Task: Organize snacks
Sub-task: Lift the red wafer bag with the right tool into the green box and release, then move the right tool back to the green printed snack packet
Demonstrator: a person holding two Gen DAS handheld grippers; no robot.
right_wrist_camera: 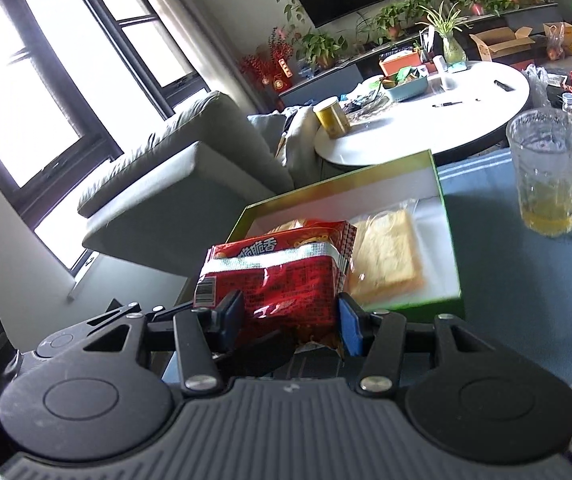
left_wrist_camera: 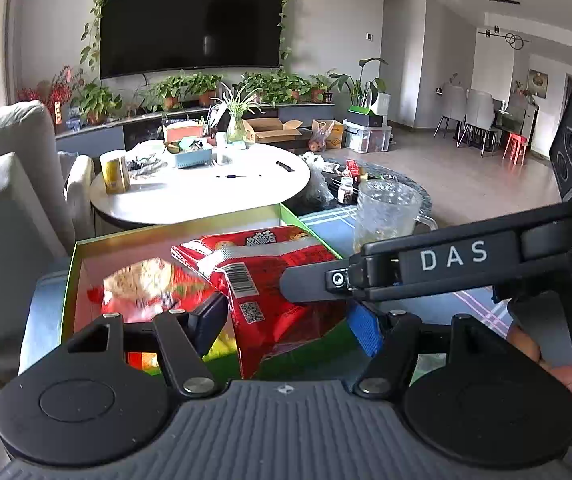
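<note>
A red snack bag (left_wrist_camera: pixel 281 288) with a barcode hangs over an open green box (left_wrist_camera: pixel 70 280) with a white inside. My left gripper (left_wrist_camera: pixel 288 324) has the bag's lower part between its fingers, and they seem to press on it. My right gripper (left_wrist_camera: pixel 306 286) comes in from the right, one finger lying across the bag. In the right wrist view the right gripper (right_wrist_camera: pixel 290 320) is shut on the red snack bag (right_wrist_camera: pixel 286 284), a blue pad (right_wrist_camera: pixel 350 328) against its side. A clear-wrapped pale yellow packet (right_wrist_camera: pixel 386 264) lies in the green box (right_wrist_camera: pixel 452 264).
A glass mug (right_wrist_camera: pixel 550 176) with some yellowish liquid stands on the blue checked cloth (right_wrist_camera: pixel 526 300), right of the box. Behind are a cluttered white round table (left_wrist_camera: pixel 205 196) with a gold can (left_wrist_camera: pixel 115 172), and a grey sofa (right_wrist_camera: pixel 173 160) to the left.
</note>
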